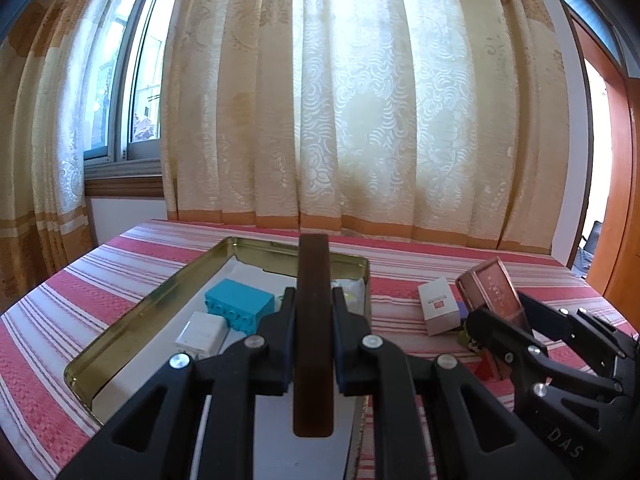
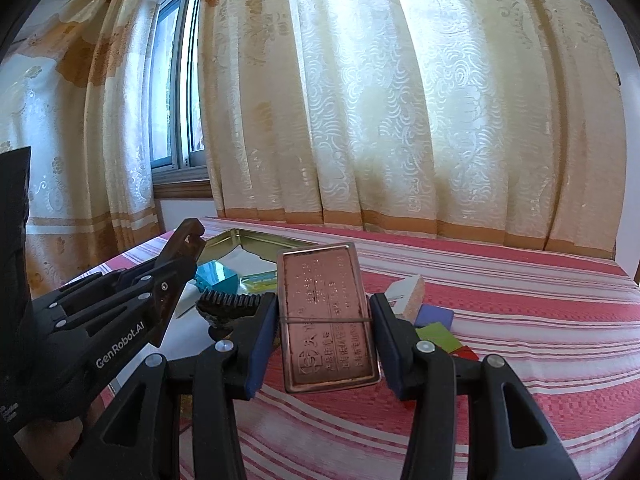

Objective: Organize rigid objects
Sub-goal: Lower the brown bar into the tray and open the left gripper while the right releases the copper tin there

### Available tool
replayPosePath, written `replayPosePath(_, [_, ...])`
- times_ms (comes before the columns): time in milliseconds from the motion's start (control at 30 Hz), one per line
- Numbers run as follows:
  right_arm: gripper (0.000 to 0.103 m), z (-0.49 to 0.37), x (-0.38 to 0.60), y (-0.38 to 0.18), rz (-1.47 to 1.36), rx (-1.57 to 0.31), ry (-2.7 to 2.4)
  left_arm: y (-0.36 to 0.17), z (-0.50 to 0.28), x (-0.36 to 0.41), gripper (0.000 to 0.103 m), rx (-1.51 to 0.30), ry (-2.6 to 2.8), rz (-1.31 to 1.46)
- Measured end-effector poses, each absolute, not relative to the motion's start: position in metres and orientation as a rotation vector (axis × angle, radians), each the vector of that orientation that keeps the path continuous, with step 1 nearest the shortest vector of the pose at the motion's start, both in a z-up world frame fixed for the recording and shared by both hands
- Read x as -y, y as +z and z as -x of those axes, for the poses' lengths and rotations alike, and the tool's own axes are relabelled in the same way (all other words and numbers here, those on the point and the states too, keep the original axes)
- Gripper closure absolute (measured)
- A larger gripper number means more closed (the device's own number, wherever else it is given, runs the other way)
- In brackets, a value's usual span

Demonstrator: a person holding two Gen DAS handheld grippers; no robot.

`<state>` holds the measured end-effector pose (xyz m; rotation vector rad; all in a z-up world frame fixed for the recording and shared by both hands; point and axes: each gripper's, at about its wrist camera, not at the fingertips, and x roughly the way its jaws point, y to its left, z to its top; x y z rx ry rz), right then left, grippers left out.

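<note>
My left gripper (image 1: pixel 313 300) is shut on a dark brown comb (image 1: pixel 313 320), seen edge-on, held above the gold tin tray (image 1: pixel 160 300). The comb's teeth show in the right wrist view (image 2: pixel 230 304). In the tray lie a teal block (image 1: pixel 240 304) and a white box (image 1: pixel 202 334). My right gripper (image 2: pixel 324 312) is shut on a copper-coloured flat tin (image 2: pixel 328 320) with embossed writing, held above the striped cloth to the right of the tray. That tin also shows in the left wrist view (image 1: pixel 496 292).
A white box (image 1: pixel 440 306) stands on the red-and-white striped tablecloth (image 2: pixel 500 320) right of the tray. Purple, green and red flat pieces (image 2: pixel 438 330) lie beside the right gripper. Curtains and a window are behind the table.
</note>
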<state>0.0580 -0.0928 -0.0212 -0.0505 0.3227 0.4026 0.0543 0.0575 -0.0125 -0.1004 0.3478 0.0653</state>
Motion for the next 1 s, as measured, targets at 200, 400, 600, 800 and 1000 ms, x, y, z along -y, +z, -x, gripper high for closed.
replayPosePath(200, [0.054,-0.058,0.085,-0.021,0.057,-0.323,0.417,-0.013,-0.054,-0.064,0.089,-0.35,0.074,0.107])
replayPosePath(400, [0.054,-0.058,0.08,-0.021,0.062,-0.324,0.423,-0.013,-0.053,-0.069,0.089,-0.348,0.077,0.112])
replayPosePath(600, [0.054,-0.058,0.075,-0.022,0.066,-0.327,0.431,-0.013,-0.052,-0.074,0.089,-0.351,0.086,0.112])
replayPosePath(800, [0.054,-0.058,0.065,-0.022,0.078,-0.327,0.446,-0.014,-0.053,-0.08,0.089,-0.357,0.096,0.104])
replayPosePath(1000, [0.054,-0.059,0.058,-0.023,0.085,-0.334,0.459,-0.015,-0.054,-0.087,0.089,-0.369,0.101,0.101])
